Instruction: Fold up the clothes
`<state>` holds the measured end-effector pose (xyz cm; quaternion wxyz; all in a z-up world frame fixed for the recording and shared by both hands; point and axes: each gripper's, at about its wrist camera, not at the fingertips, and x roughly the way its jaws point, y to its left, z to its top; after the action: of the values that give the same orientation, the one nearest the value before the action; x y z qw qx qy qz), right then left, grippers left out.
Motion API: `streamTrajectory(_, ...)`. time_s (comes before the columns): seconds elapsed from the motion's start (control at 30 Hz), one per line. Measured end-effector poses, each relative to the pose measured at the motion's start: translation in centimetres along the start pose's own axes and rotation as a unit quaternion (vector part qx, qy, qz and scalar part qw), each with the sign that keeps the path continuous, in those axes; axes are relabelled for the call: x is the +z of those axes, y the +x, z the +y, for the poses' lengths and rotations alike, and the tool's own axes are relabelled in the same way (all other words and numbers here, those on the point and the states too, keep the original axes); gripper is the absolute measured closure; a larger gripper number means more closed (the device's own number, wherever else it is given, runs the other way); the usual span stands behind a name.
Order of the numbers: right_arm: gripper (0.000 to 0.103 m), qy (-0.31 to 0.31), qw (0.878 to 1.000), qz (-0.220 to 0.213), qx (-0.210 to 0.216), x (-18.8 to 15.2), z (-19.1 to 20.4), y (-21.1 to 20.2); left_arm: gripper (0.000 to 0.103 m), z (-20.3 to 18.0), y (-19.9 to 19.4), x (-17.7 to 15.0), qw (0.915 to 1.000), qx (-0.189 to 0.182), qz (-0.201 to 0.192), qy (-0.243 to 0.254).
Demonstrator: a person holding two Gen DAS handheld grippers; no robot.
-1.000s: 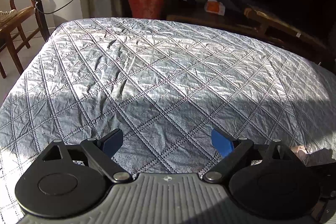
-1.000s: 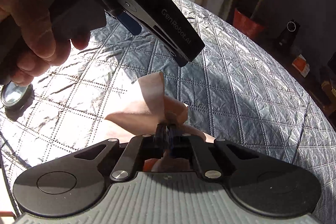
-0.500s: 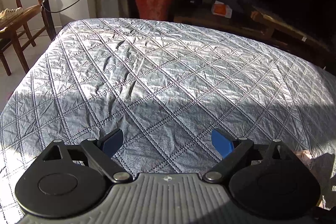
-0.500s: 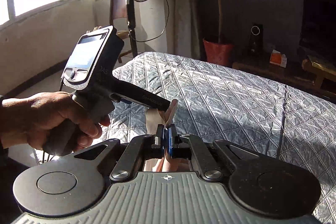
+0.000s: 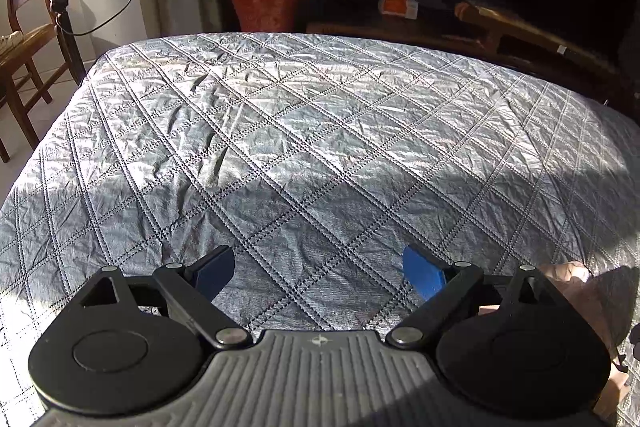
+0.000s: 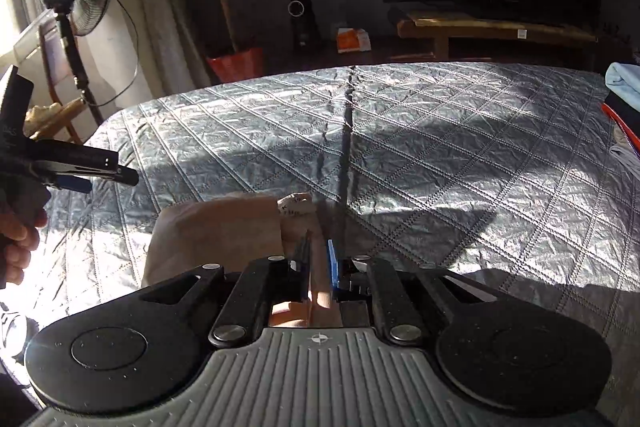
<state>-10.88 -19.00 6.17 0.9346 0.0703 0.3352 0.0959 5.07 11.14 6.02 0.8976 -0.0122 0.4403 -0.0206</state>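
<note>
On a bed covered with a grey quilted bedspread [image 6: 440, 155], half sunlit and half in shadow, lies a pale pink garment [image 6: 216, 231]. From the right wrist view much of it is hidden under the tool body, and its shape is hard to make out; a small white label [image 6: 295, 205] shows at its far edge. The right gripper [image 6: 318, 263] sits directly over the cloth with its jaws opening, a narrow gap between them; pink cloth shows in that gap, and whether the pads press on it cannot be told. At far left the left gripper [image 5: 318, 273] is cut off by the frame. Its own view shows jaws spread wide over bare quilt, with only a sliver of the garment at the lower right edge. Folded clothes [image 6: 624, 95] at far right are cut off.
</note>
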Motion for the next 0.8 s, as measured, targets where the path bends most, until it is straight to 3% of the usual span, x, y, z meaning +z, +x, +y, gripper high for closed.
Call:
streamTrajectory(0.03,0.077,-0.026,1.000,0.005,0.015,0.8,1.4,0.3,0.014,-0.1,0.1,0.0,1.0000,0.001,0.002,-0.001)
streamTrajectory(0.13,0.068,-0.079,0.995,0.032,0.054,2.1,4.6,2.4,0.013,-0.6,0.0,0.0,1.0000,-0.004,0.001,0.001)
streamTrajectory(0.27,0.068,-0.103,0.991,0.084,0.035,1.1,5.0,6.4,0.014,-1.5,-0.1,0.0,0.9996,-0.024,0.005,0.013)
streamTrajectory(0.47,0.056,-0.128,0.989,0.066,0.019,0.4,5.4,5.5,0.015,-4.1,-0.1,-0.5,0.9931,-0.100,0.025,0.057)
streamTrajectory(0.53,0.042,-0.115,0.992,0.050,0.024,0.9,5.6,4.9,0.015,-5.3,-0.3,-0.8,0.9869,-0.136,0.032,0.080)
streamTrajectory(0.57,0.041,-0.115,0.992,0.040,0.023,1.1,5.7,4.4,0.015,-5.8,-0.4,-1.0,0.9832,-0.156,0.036,0.089)
streamTrajectory(0.63,0.042,-0.129,0.991,0.037,0.025,1.1,6.1,3.6,0.014,-7.0,-0.4,-1.5,0.9721,-0.199,0.056,0.111)
streamTrajectory(0.67,0.044,-0.144,0.988,0.041,0.021,0.8,6.3,3.3,0.014,-7.7,-0.3,-1.9,0.9685,-0.203,0.063,0.129)
streamTrajectory(0.7,0.052,-0.157,0.986,0.050,0.017,0.3,6.5,3.2,0.014,-8.4,-0.3,-2.2,0.9669,-0.198,0.065,0.147)
streamTrajectory(0.73,0.065,-0.170,0.984,0.059,0.014,-0.2,6.6,3.2,0.014,-9.1,-0.2,-2.6,0.9655,-0.189,0.067,0.166)
streamTrajectory(0.8,0.073,-0.164,0.984,0.073,0.012,-1.4,6.2,3.2,0.016,-9.8,0.3,-2.9,0.9648,-0.180,0.075,0.177)
